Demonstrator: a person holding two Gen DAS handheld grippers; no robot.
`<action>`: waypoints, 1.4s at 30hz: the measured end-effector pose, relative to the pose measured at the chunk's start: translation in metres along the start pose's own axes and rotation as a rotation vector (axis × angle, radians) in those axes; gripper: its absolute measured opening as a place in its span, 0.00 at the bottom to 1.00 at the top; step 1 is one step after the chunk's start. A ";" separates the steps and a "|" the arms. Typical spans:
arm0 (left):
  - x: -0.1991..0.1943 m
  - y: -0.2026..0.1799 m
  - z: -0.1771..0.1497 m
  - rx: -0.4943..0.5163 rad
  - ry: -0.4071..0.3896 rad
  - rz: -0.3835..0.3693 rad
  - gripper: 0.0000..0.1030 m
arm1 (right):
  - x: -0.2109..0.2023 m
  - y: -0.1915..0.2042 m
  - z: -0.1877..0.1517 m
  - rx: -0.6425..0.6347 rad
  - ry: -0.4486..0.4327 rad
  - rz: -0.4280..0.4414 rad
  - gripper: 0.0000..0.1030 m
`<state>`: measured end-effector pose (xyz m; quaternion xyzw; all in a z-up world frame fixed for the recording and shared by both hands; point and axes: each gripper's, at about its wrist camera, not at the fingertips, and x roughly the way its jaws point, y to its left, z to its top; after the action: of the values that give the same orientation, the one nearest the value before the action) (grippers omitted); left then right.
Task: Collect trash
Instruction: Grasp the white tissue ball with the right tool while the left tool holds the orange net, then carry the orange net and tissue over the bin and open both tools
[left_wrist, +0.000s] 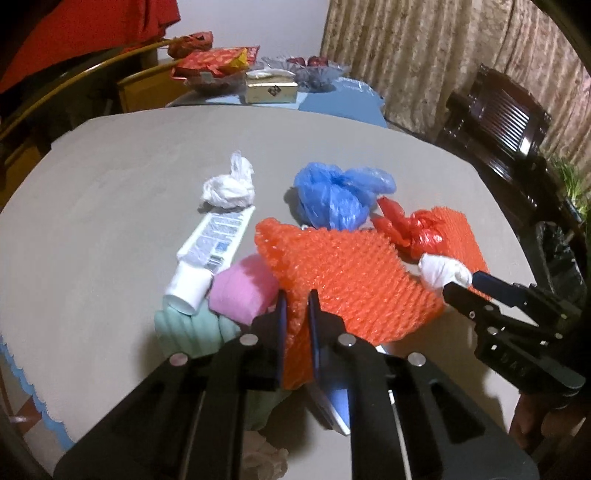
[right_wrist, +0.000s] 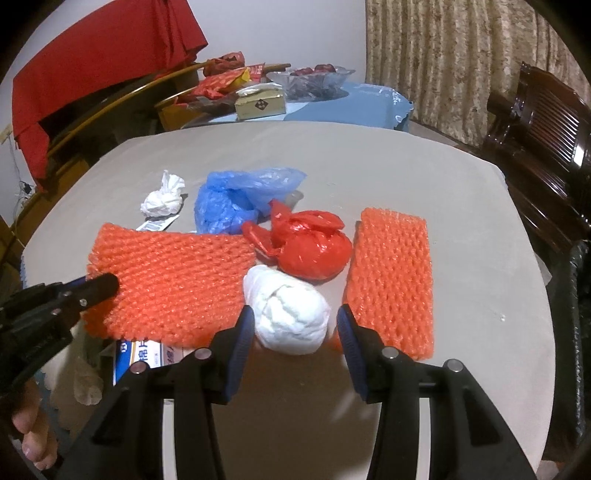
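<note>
Left gripper jaws pinch orange foam net; right gripper jaws wide around white wad. Next: close, lift.

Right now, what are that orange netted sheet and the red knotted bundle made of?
The orange netted sheet, pinched by the left gripper, looks like soft foam mesh: puffy, matte, open diamond weave. The red knotted bundle looks like thin plastic film: glossy, crinkled, tied at the top.
</note>
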<state>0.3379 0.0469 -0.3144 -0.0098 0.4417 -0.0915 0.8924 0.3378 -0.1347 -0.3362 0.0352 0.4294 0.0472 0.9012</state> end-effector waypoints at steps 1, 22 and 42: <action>-0.002 0.001 0.001 -0.005 -0.009 0.003 0.10 | 0.002 0.000 0.001 0.001 0.002 0.001 0.45; -0.049 -0.008 0.004 -0.011 -0.068 0.027 0.09 | -0.042 -0.014 0.008 0.017 -0.040 0.070 0.23; -0.127 -0.112 0.001 0.057 -0.135 -0.021 0.10 | -0.172 -0.099 -0.012 0.125 -0.137 -0.010 0.23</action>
<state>0.2455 -0.0417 -0.2027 0.0047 0.3777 -0.1125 0.9191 0.2264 -0.2527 -0.2219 0.0923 0.3691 0.0131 0.9247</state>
